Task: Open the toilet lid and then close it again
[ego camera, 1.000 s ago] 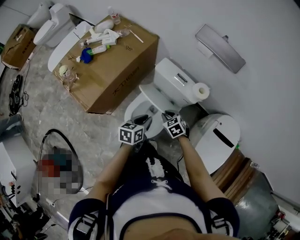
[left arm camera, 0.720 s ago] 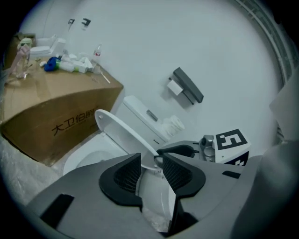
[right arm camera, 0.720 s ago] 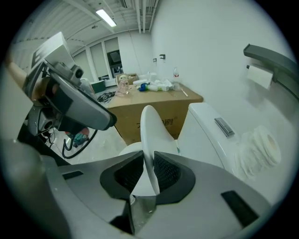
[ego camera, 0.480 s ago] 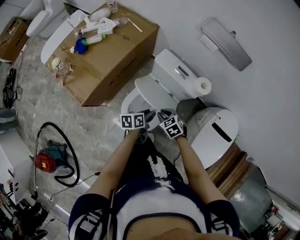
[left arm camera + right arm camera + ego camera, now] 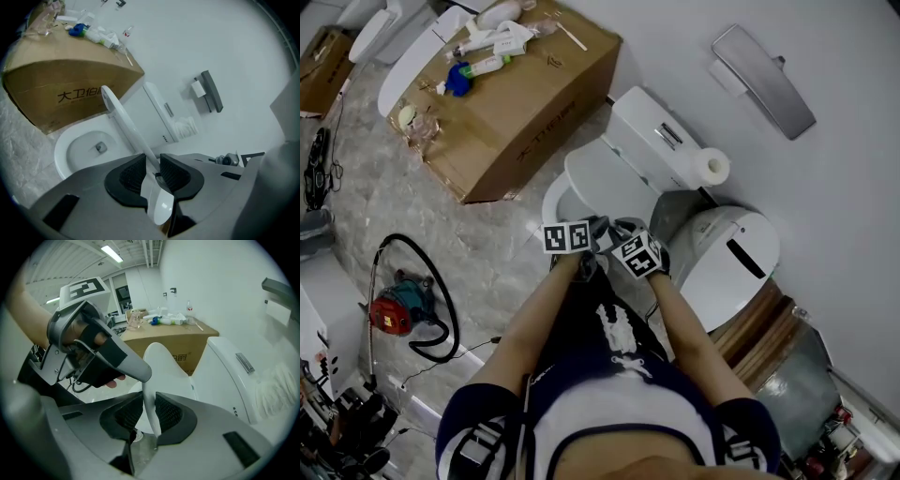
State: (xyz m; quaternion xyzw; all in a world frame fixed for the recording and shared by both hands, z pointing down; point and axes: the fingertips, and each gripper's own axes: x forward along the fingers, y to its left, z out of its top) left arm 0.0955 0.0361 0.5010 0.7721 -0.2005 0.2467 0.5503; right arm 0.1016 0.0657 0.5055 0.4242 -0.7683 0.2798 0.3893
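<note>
Over the open bowl point(image 5: 70, 157), the white toilet lid point(image 5: 602, 180) stands part-raised, tilted between the rim and the cistern point(image 5: 654, 148), its hinge end at the cistern and its front edge toward the person. Both tools hold that front edge side by side: the left gripper point(image 5: 152, 165) has the edge between its pads, which have just been closing and now bear on it, and the right gripper point(image 5: 149, 411) is likewise clamped on the lid's rim just beside it. A toilet paper roll point(image 5: 711, 167) sits on the cistern's end. Just right of the toilet stands a domed white bin point(image 5: 733, 264); to the left is a large cardboard box point(image 5: 525, 108) with bottles and small clutter on top. A red vacuum cleaner point(image 5: 394, 314) lies on the stone floor, well apart.
</note>
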